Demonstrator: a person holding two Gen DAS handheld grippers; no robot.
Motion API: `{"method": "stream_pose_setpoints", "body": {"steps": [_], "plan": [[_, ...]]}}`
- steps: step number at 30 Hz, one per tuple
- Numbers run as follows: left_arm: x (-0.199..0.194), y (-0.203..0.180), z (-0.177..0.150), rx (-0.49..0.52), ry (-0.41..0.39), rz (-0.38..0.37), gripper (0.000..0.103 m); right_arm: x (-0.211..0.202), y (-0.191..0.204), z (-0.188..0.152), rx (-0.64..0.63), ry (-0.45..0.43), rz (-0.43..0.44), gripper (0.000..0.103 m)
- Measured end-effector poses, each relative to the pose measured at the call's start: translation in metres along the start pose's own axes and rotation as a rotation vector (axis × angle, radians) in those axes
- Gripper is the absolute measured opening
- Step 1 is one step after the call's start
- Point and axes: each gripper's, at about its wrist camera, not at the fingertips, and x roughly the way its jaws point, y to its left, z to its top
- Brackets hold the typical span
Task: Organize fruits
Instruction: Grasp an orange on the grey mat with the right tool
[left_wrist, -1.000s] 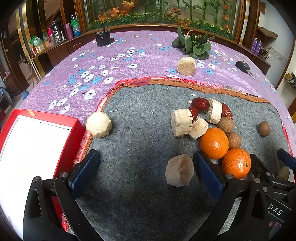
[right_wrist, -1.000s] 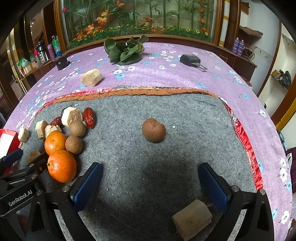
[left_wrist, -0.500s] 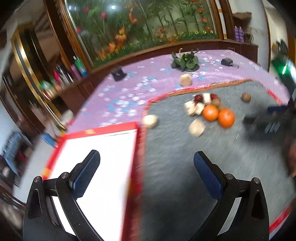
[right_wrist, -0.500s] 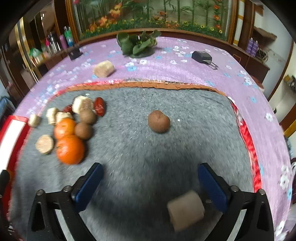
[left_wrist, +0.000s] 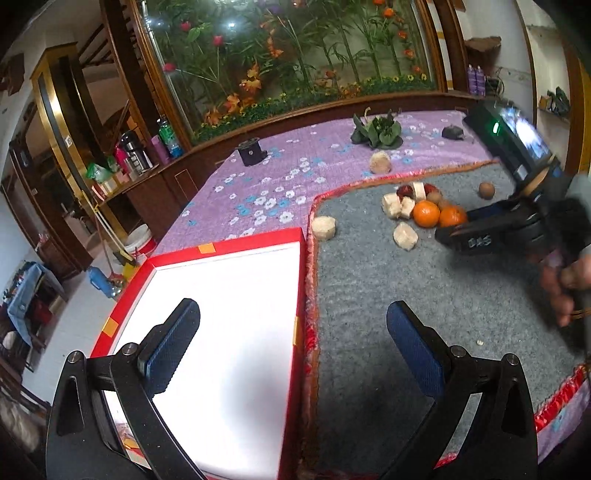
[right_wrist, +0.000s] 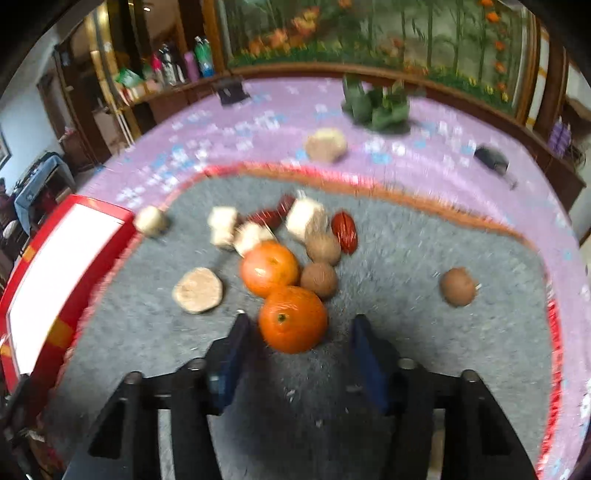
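My right gripper (right_wrist: 301, 328) points down at the grey mat (right_wrist: 406, 236), and its jaws are closing. An orange (right_wrist: 293, 319) sits between the blue pads, with a gap still showing on its right side. A second orange (right_wrist: 269, 267), brown round fruits (right_wrist: 318, 279), red dates (right_wrist: 344, 230) and pale cut chunks (right_wrist: 198, 290) lie just beyond it. My left gripper (left_wrist: 291, 317) is open and holds nothing, hanging over the right rim of the red tray (left_wrist: 240, 245). From there the fruit pile (left_wrist: 426, 213) is far off at the right.
A lone brown fruit (right_wrist: 457, 286) lies to the right on the mat. On the purple flowered cloth (left_wrist: 277, 184) are a pale chunk (left_wrist: 380, 162), green leaves (left_wrist: 376, 129) and two small black objects. A person's hand (left_wrist: 565, 284) holds the right gripper.
The left gripper pulled back and left, from over the fruit to over the red tray. The right gripper swung left, away from a pale chunk, to the orange, and its jaws narrowed.
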Motion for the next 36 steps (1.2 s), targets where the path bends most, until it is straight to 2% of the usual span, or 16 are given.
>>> {"method": "stream_pose_setpoints", "body": {"steps": [1,2,3,5,9,11,14,15,18,19,21,23,25,28,30,36], "plan": [[-0.001,0.002,0.003,-0.001,-0.004,-0.009,0.102,-0.001,0.001,0.001,-0.010,-0.028,-0.012,0.048],[-0.002,0.002,0.006,-0.001,-0.011,-0.017,0.102,-0.002,-0.002,0.001,-0.018,-0.023,-0.014,0.038],[-0.003,0.002,0.010,0.001,-0.013,-0.029,0.102,-0.005,-0.003,0.002,-0.028,-0.026,-0.012,0.034],[-0.002,0.000,0.018,0.000,-0.017,-0.076,0.100,-0.006,-0.011,0.003,-0.041,-0.013,0.040,0.033],[0.015,-0.022,0.039,0.031,0.007,-0.154,0.094,-0.020,-0.056,0.012,0.058,-0.080,0.318,0.033],[0.031,-0.038,0.050,0.043,0.049,-0.204,0.080,-0.030,-0.086,0.018,0.164,-0.133,0.458,0.033],[0.054,-0.063,0.064,0.029,0.119,-0.302,0.069,-0.034,-0.131,0.018,0.310,-0.258,0.681,0.033],[0.062,-0.073,0.070,0.023,0.144,-0.330,0.068,-0.029,-0.144,0.019,0.375,-0.250,0.706,0.033],[0.081,-0.093,0.078,0.011,0.192,-0.356,0.062,-0.024,-0.165,0.020,0.471,-0.253,0.714,0.033],[0.087,-0.099,0.080,0.006,0.215,-0.356,0.055,-0.024,-0.169,0.020,0.489,-0.253,0.707,0.033],[0.097,-0.107,0.082,-0.004,0.263,-0.363,0.050,-0.026,-0.174,0.020,0.532,-0.252,0.711,0.033],[0.109,-0.111,0.082,-0.008,0.310,-0.356,0.038,-0.022,-0.179,0.020,0.561,-0.248,0.711,0.033],[0.114,-0.113,0.085,-0.003,0.314,-0.369,0.038,-0.028,-0.182,0.017,0.592,-0.249,0.718,0.033],[0.126,-0.120,0.088,0.018,0.367,-0.398,0.038,-0.027,-0.194,0.016,0.626,-0.247,0.724,0.033],[0.131,-0.126,0.091,0.038,0.368,-0.370,0.038,-0.030,-0.197,0.015,0.632,-0.251,0.720,0.033],[0.149,-0.126,0.097,0.002,0.368,-0.396,0.038,-0.030,-0.193,0.016,0.615,-0.251,0.732,0.033]]}}
